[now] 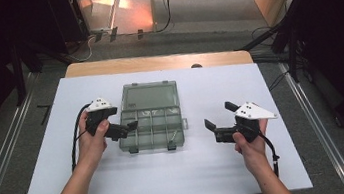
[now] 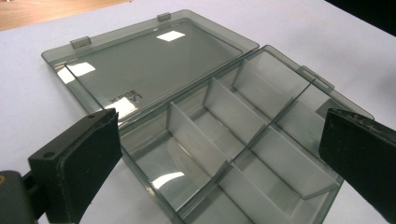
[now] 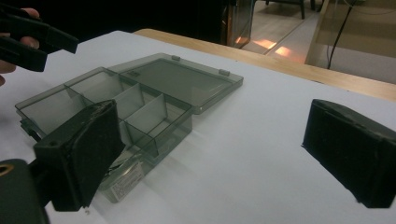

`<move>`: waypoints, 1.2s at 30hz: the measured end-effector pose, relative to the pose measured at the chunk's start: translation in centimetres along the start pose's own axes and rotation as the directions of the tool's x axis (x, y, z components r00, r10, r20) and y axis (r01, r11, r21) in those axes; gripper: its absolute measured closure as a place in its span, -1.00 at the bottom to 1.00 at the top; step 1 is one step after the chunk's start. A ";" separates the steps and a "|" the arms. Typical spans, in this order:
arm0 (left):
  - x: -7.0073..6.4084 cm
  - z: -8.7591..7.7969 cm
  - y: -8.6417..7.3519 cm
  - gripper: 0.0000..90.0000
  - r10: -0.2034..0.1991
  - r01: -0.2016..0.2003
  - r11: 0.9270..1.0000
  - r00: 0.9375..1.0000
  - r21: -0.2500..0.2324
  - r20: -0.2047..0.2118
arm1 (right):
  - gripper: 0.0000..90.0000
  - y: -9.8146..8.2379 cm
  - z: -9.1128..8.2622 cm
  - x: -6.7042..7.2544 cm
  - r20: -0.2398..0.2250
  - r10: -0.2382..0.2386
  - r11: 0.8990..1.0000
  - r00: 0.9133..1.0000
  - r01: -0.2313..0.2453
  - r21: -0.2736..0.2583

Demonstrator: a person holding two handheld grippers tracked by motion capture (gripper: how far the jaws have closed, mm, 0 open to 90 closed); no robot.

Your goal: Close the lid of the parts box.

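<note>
On the white-covered desk (image 1: 170, 178), a smoky clear compartment box (image 1: 153, 127) is lying open at the middle, its lid (image 1: 150, 95) folded flat toward the far edge. The left claw (image 1: 131, 127) is hovering at the box's left rim, jaws spread wide and gripping nothing. The right claw (image 1: 218, 115) is resting well apart to the right, likewise gaping wide and empty.

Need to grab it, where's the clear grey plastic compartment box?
In the high view the clear grey plastic compartment box lies open mid-table, nearer the left gripper.
</note>
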State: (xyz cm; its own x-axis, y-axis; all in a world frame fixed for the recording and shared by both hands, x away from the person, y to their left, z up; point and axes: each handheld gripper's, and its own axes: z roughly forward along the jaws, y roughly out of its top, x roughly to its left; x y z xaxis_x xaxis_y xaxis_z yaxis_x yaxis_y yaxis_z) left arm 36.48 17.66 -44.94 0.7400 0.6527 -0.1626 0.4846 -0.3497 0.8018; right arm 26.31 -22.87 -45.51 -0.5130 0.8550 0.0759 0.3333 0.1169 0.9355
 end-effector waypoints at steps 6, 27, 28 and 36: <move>1.0 0.1 -0.1 -1.00 -0.026 0.026 1.000 1.000 -0.010 -0.002 | -0.92 0.5 1.5 0.5 0.002 0.001 1.000 1.000 -0.001 0.005; 3.2 1.5 0.3 -1.00 -0.084 0.083 0.994 0.996 -0.075 -0.011 | -1.00 2.1 6.5 0.8 -0.014 0.017 0.998 1.000 -0.016 0.068; 3.3 1.6 0.4 -1.00 -0.090 0.088 0.993 0.996 -0.078 -0.011 | -1.00 2.1 6.7 0.8 -0.013 0.019 0.997 1.000 -0.018 0.070; 3.7 2.5 1.1 -1.00 -0.110 0.110 0.990 0.994 -0.087 0.003 | -1.00 2.5 8.7 1.2 -0.018 0.025 0.996 1.000 -0.023 0.089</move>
State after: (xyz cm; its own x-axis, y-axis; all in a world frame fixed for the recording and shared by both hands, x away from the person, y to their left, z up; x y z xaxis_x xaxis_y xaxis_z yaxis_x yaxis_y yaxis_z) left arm 40.92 18.02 -46.05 0.6835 0.6851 -0.2518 0.5207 -0.2159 0.8260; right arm 33.44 -17.20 -46.08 -0.5188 0.8484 0.1052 0.4141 0.1417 0.8991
